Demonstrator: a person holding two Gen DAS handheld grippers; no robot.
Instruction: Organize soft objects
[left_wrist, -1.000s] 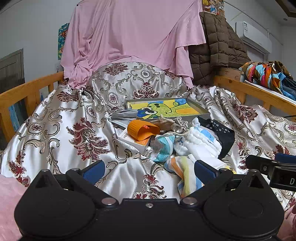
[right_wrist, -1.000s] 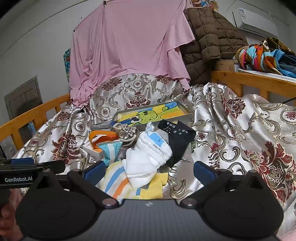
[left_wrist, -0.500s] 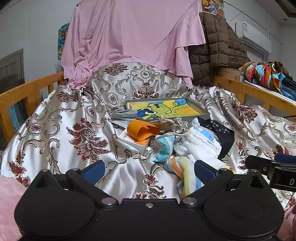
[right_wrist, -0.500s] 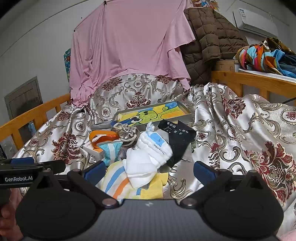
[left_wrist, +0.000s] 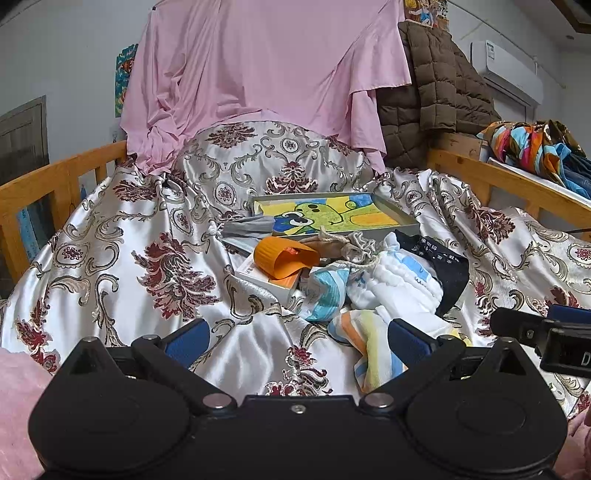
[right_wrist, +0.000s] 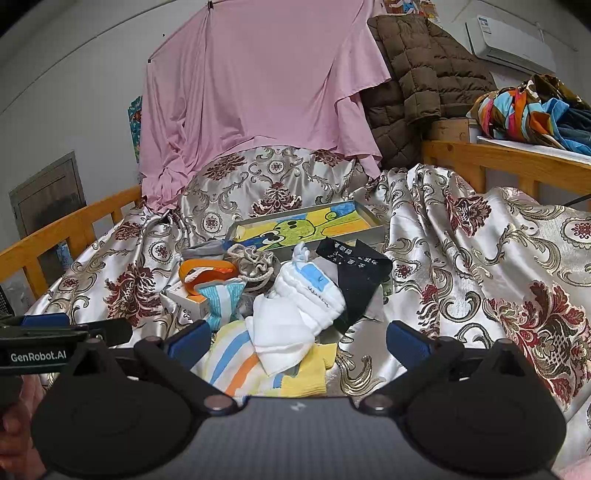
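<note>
Left gripper (left_wrist: 298, 341): jaws standing wide, gripping nothing, hovering over the floral satin bedspread (left_wrist: 129, 258). Right gripper (right_wrist: 298, 338): jaws also wide and holding nothing, hanging just above the striped pastel cloth (right_wrist: 240, 360). White folded sock (right_wrist: 299, 306) is lying on that cloth, beside the black sock (right_wrist: 356, 275). Gripper bodies are hiding the pile's near edge; the black sock's print is too small to read
</note>
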